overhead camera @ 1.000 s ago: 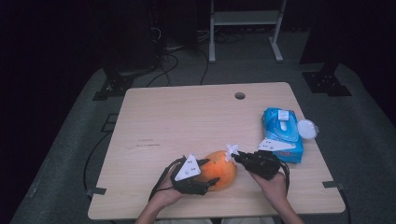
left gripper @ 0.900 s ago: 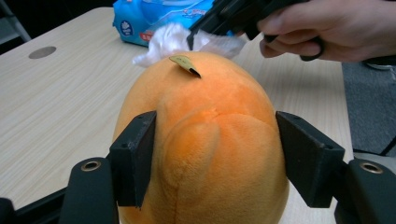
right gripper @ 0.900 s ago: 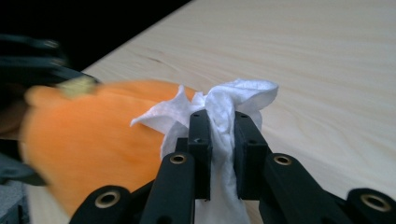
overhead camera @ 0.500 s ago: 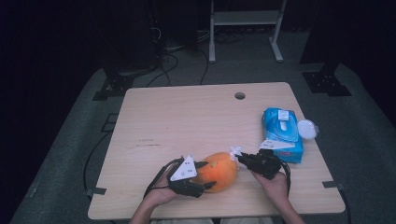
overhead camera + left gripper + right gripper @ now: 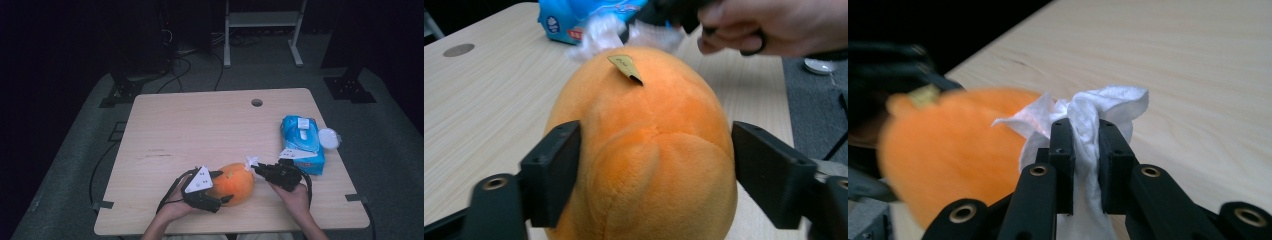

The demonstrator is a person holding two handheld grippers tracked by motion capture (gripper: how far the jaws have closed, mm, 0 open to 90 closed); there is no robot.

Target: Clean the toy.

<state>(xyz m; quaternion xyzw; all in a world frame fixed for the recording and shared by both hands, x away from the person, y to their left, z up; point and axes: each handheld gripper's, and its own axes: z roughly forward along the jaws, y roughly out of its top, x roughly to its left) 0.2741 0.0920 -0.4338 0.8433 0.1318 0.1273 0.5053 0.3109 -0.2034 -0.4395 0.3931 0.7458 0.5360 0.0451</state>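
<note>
My left gripper is straddling the orange plush toy at the table's near edge; its jaws have just been opening, the right pad now standing off. My right gripper is pinching a white wipe against the toy. The toy's yellow tag and the blue wipes pack's print are unreadable.

Round orange plush toy with small tan tag on top, lying at table's near edge. Crumpled white tissue wad touching its right side, off the tabletop.
</note>
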